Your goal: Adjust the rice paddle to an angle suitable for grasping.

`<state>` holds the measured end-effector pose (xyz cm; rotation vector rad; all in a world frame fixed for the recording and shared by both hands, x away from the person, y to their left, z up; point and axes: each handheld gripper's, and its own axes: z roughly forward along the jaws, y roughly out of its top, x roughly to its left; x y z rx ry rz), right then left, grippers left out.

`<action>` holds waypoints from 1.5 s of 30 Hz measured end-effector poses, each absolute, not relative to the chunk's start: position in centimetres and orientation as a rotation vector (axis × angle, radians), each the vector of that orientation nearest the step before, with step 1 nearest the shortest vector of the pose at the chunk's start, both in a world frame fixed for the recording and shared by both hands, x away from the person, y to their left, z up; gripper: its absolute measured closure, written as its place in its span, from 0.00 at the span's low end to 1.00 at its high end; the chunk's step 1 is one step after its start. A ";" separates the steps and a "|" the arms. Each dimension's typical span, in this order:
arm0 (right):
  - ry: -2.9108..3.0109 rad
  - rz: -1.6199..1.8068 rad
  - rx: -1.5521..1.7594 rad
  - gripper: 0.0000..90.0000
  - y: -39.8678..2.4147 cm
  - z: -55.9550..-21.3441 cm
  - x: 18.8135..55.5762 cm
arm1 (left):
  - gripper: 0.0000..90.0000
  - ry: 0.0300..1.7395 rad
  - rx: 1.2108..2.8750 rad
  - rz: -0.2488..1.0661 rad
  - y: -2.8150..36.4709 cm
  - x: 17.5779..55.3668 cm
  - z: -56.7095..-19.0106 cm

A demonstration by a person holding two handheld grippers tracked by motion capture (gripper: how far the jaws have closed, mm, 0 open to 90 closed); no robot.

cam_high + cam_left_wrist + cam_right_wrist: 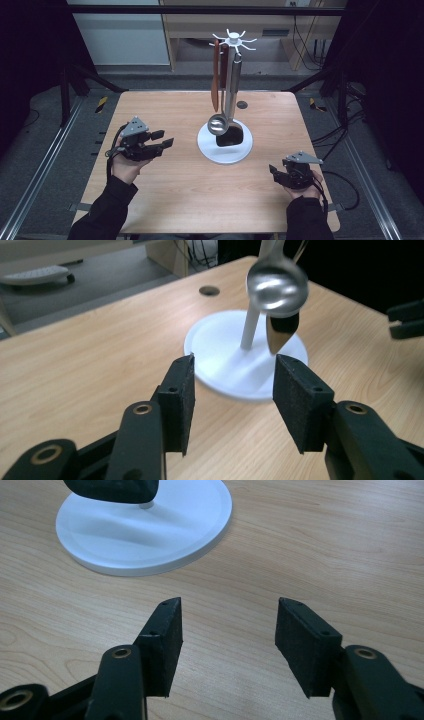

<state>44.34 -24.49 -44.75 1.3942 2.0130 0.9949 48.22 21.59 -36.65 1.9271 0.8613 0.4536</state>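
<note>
Ladle (218, 123) hung from the white rack (225, 145) at mid-bench, bowl just above the round base, beside a brown spatula (215, 82) and a black utensil (231, 135). Your left gripper (165, 139) sat left of the rack, pointing toward it, jaws apart and empty. Your right gripper (273, 170) rested near the bench's (150, 200) right front, jaws wide, holding nothing.

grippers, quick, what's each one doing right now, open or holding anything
left tongs: open, nothing between the pads, aimed at the white utensil stand.
right tongs: open, empty, over bare table.
</note>
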 end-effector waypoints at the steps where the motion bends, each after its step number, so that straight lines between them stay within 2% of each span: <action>1: 2.014 0.991 1.393 0.50 -24.5 -44.8 44.3 | 0.57 0.867 1.931 0.451 21.8 48.1 -37.0; 18: 2.027 0.974 1.395 0.50 -24.5 -45.0 44.3 | 0.55 1.151 1.903 0.480 28.2 46.6 -44.3; 31: 2.029 0.940 1.413 0.48 -25.1 -45.4 44.4 | 0.52 1.213 1.923 0.547 29.8 46.9 -45.8; 45: 2.022 0.937 1.429 0.49 -25.2 -45.4 44.5 | 0.52 1.281 1.910 0.542 31.6 47.5 -46.2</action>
